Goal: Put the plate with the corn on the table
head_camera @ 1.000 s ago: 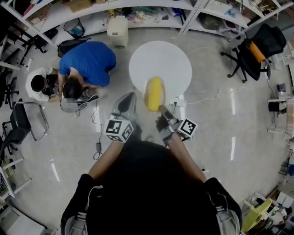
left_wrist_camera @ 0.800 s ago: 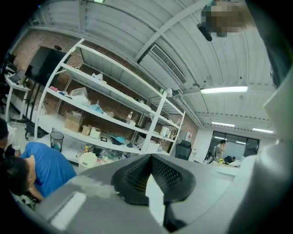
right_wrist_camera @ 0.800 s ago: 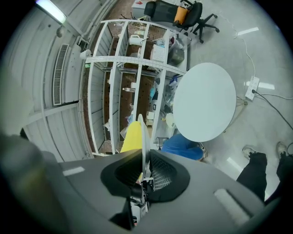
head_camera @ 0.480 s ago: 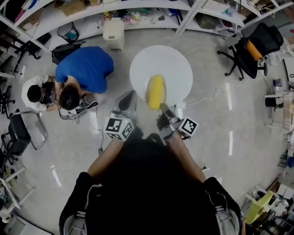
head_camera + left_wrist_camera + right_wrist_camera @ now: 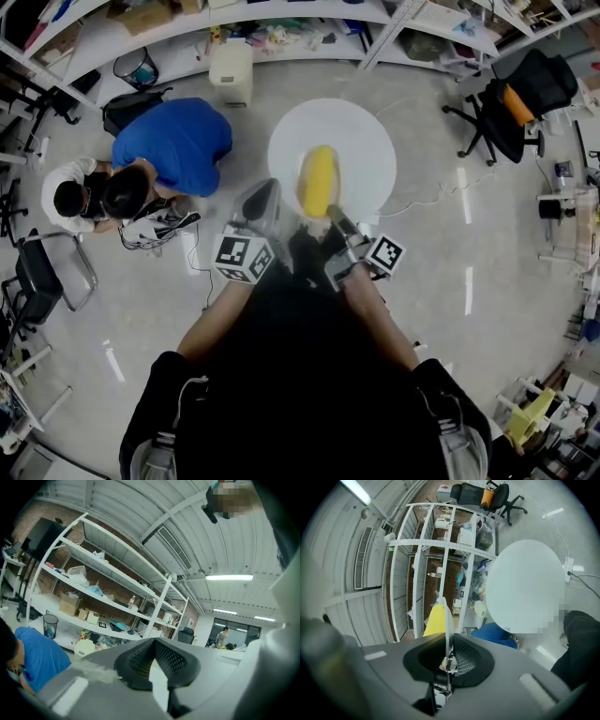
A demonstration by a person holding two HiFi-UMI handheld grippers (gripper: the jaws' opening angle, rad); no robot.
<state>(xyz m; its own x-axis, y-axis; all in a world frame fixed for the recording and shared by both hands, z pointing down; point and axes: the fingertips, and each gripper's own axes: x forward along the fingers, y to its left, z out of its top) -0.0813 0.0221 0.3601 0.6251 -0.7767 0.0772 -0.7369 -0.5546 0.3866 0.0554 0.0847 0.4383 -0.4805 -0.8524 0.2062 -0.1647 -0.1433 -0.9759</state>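
A yellow corn cob [image 5: 319, 183] lies on a pale plate that I can barely make out in the head view, held over the near part of the round white table [image 5: 356, 131]. My right gripper [image 5: 333, 216] is shut on the plate's near rim. In the right gripper view the plate [image 5: 448, 616] shows edge-on between the pads of that gripper [image 5: 449, 641], with the corn [image 5: 435, 620] on its left. My left gripper [image 5: 265, 191] hovers left of the plate, apart from it. In the left gripper view this gripper [image 5: 154, 641] has its tips together and points up at the shelves.
Two people crouch on the floor left of the table, one in blue [image 5: 173, 141] and one in white [image 5: 70, 187]. Shelving [image 5: 281, 28] curves along the back. An office chair [image 5: 525, 94] stands right; a metal chair [image 5: 47, 267] left. Cables [image 5: 422, 202] trail by the table.
The plate with the corn has edged slightly farther over the table, still in my right gripper. My left gripper has risen a little beside it. The crouching people shifted slightly.
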